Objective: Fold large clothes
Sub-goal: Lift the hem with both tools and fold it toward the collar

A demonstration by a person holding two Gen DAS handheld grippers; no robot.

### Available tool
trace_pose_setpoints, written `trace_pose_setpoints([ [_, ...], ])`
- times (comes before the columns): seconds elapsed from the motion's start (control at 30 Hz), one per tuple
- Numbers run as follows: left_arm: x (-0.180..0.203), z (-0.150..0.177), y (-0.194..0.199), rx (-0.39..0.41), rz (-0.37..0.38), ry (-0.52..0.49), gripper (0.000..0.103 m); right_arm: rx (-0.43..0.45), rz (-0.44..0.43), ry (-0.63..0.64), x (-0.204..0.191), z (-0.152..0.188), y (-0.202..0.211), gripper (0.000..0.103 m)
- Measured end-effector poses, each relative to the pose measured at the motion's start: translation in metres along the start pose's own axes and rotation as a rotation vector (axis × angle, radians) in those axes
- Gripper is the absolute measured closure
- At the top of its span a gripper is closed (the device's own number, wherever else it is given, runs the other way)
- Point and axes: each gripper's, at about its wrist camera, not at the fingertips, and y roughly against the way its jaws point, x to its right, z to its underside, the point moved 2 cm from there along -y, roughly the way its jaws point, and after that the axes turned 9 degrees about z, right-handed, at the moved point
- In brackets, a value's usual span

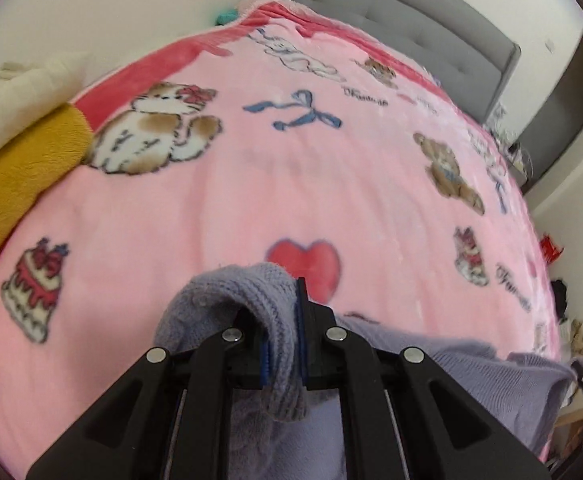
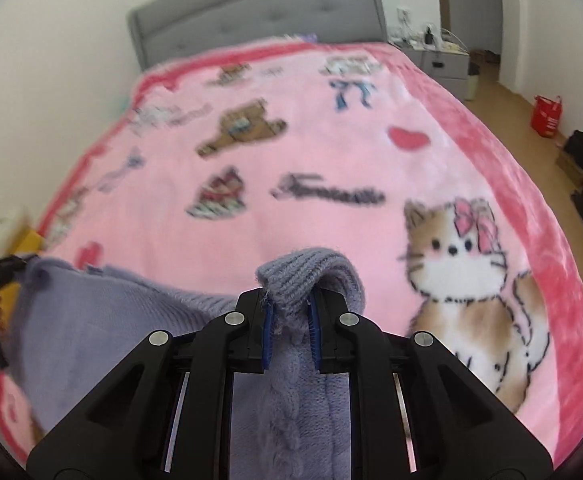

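both tongs, left and right, pinch the lilac sweater, stretched sideways between them.

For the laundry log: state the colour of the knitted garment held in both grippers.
Lavender-grey ribbed and cable knit sweater, clearest in the right wrist view.

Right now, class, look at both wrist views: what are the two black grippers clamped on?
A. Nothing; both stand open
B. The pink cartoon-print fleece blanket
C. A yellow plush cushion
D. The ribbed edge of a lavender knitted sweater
D: the left gripper and the right gripper each pinch a ribbed fold of the lavender knitted sweater between blue pads, above the pink cartoon-print fleece blanket.
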Motion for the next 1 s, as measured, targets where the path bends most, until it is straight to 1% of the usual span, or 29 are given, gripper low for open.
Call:
trace_pose_setpoints([
  [0.03,0.000,0.002,-0.008,-0.013,-0.020,-0.024,0.093,-0.021,0.020,0.000,0.000,0.004,-0.010,0.090],
  [0.13,-0.008,0.009,-0.027,-0.038,-0.038,-0.053,0.091,-0.053,0.077,0.044,-0.003,0.013,-0.035,0.090],
  [0.2,-0.017,0.014,-0.037,-0.058,-0.034,-0.049,0.090,-0.075,0.117,0.094,-0.007,0.019,-0.049,0.090],
  [0.27,-0.017,0.017,-0.044,-0.072,-0.027,-0.075,0.089,-0.093,0.127,0.117,-0.009,0.023,-0.056,0.089],
  [0.3,-0.014,0.019,-0.045,-0.074,-0.026,-0.115,0.087,-0.122,0.123,0.119,-0.011,0.024,-0.062,0.085],
  [0.33,-0.011,0.019,-0.045,-0.079,-0.019,-0.149,0.086,-0.129,0.118,0.119,-0.011,0.024,-0.063,0.081],
  [0.37,-0.010,0.019,-0.045,-0.084,-0.007,-0.167,0.082,-0.125,0.090,0.122,-0.014,0.023,-0.060,0.075],
  [0.4,-0.009,0.018,-0.042,-0.093,0.019,-0.184,0.079,-0.114,0.077,0.128,-0.015,0.021,-0.054,0.072],
  [0.43,-0.009,0.015,-0.038,-0.104,0.046,-0.196,0.079,-0.096,0.065,0.133,-0.017,0.018,-0.047,0.072],
  [0.47,-0.009,0.012,-0.034,-0.103,0.066,-0.202,0.078,-0.075,0.034,0.138,-0.018,0.014,-0.037,0.067],
  [0.5,-0.011,0.007,-0.026,-0.101,0.111,-0.203,0.075,-0.064,0.010,0.139,-0.019,0.011,-0.029,0.061],
  [0.53,-0.013,0.003,-0.020,-0.109,0.155,-0.194,0.072,-0.043,-0.016,0.142,-0.020,0.006,-0.017,0.059],
  [0.57,-0.015,-0.001,-0.014,-0.120,0.196,-0.185,0.067,-0.024,-0.034,0.145,-0.021,0.003,-0.008,0.043],
  [0.6,-0.016,-0.004,-0.009,-0.127,0.227,-0.176,0.065,0.010,-0.051,0.144,-0.020,-0.002,0.004,0.032],
  [0.67,-0.019,-0.011,0.002,-0.138,0.275,-0.164,0.063,0.069,-0.092,0.140,-0.019,-0.012,0.026,0.032],
  [0.73,-0.023,-0.017,0.015,-0.143,0.300,-0.154,0.061,0.108,-0.081,0.152,-0.018,-0.021,0.042,0.032],
  [0.77,-0.024,-0.020,0.022,-0.128,0.292,-0.161,0.046,0.129,-0.076,0.163,-0.018,-0.025,0.051,0.032],
  [0.8,-0.025,-0.024,0.030,-0.093,0.256,-0.173,0.019,0.140,-0.080,0.170,-0.018,-0.027,0.058,0.032],
  [0.83,-0.027,-0.028,0.039,-0.041,0.214,-0.186,0.011,0.144,-0.087,0.174,-0.019,-0.029,0.061,0.032],
  [0.87,-0.030,-0.035,0.052,0.026,0.203,-0.199,0.009,0.149,-0.092,0.180,-0.021,-0.029,0.067,0.032],
  [0.9,-0.031,-0.039,0.057,0.038,0.211,-0.200,0.008,0.152,-0.095,0.187,-0.023,-0.028,0.071,0.032],
  [0.97,-0.032,-0.045,0.061,0.023,0.197,-0.186,0.008,0.157,-0.093,0.208,-0.028,-0.022,0.077,0.032],
  [1.0,-0.029,-0.046,0.062,0.013,0.193,-0.199,0.008,0.149,-0.088,0.218,-0.030,-0.019,0.078,0.032],
])
